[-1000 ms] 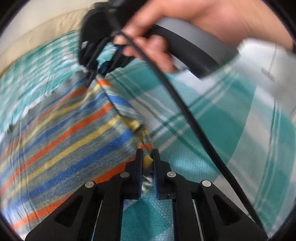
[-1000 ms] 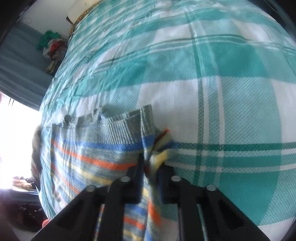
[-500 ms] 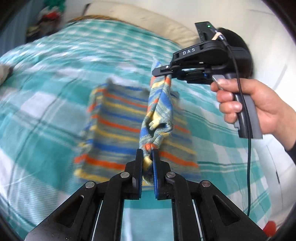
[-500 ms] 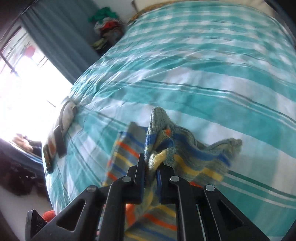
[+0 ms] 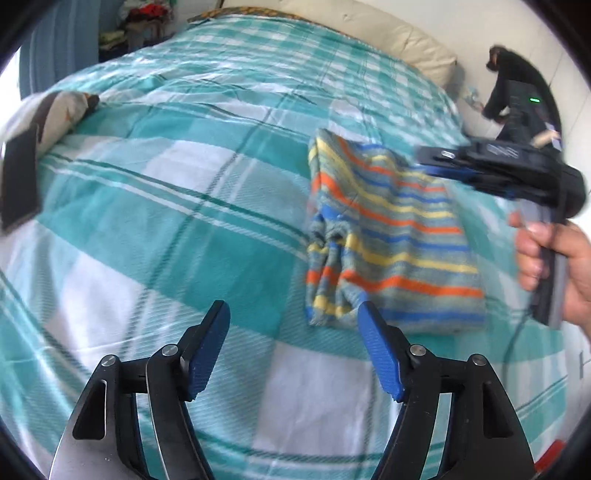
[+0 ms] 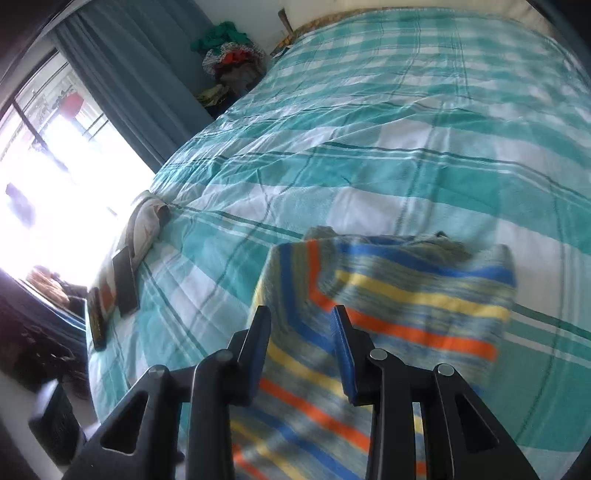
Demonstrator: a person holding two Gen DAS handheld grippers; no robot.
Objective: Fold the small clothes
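Note:
A small striped knit garment (image 5: 388, 236), grey with orange, yellow and blue bands, lies folded on the teal and white checked bedspread (image 5: 166, 221). My left gripper (image 5: 293, 332) is open and empty, just short of the garment's near edge. In the left wrist view my right gripper (image 5: 436, 162) hovers over the garment's far right side, held by a hand (image 5: 554, 266). In the right wrist view my right gripper (image 6: 301, 332) is open and empty, just above the garment (image 6: 388, 314).
A cream pillow (image 5: 369, 33) lies at the head of the bed. A folded cloth and a dark flat object (image 5: 18, 177) lie at the bed's left edge. A pile of clothes (image 6: 229, 62) stands by the blue curtain (image 6: 129, 81). A window is at left.
Both grippers were shut on the garment's edge and lifted it over. Now both have opened and let go, and the garment lies folded on the bed. The left gripper has drawn back.

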